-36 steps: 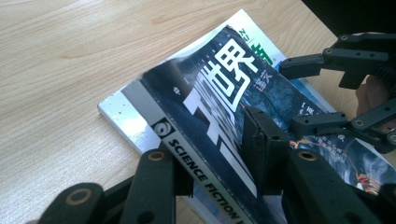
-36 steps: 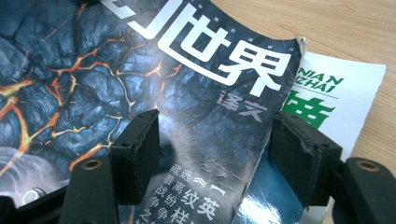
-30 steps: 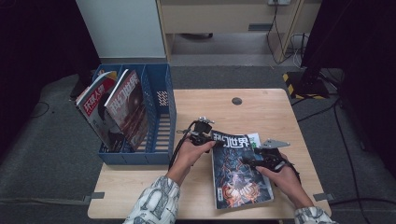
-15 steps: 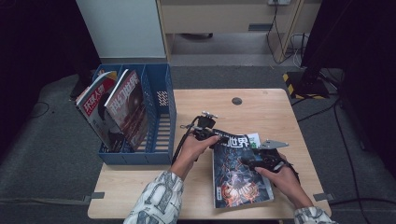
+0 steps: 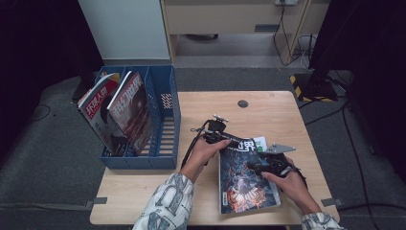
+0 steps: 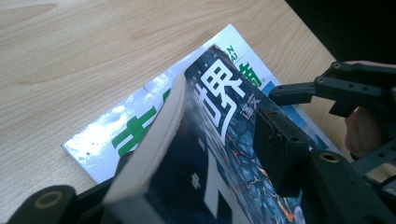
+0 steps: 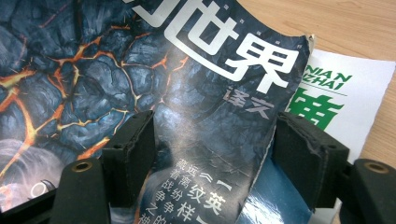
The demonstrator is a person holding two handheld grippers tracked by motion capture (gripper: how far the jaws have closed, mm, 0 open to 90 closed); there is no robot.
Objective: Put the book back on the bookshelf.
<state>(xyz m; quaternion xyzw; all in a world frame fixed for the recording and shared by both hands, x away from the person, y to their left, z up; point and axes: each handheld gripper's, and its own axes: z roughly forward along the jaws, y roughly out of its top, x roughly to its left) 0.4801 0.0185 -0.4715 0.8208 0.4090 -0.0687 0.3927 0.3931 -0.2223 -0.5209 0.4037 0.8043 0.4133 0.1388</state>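
1. The pale wooden table [image 5: 268, 108] carries everything.
2. A blue plastic slotted file rack [image 5: 168, 120] stands at its left edge. Two upright magazines [image 5: 129, 110] lean in it, and the slot nearest the hands is free.
3. The thick dark magazine with a cracked-lava cover [image 5: 242, 182] lies near the table's front right corner. Its top edge is raised off a white-and-green magazine [image 5: 259, 143] beneath.
4. The left gripper [image 5: 225, 141] has just been closing, and its jaws stand half apart around that raised edge [image 6: 219, 154], one below and one above. I cannot tell whether the pads press yet.
5. The right gripper [image 5: 253, 166] hovers over the cover [image 7: 187, 93], jaws apart and holding nothing.
6. Risk: a shallow bite could pinch the cover alone, so the pages sag, tear or slip out. The lower jaw could also drag the bottom magazine along.
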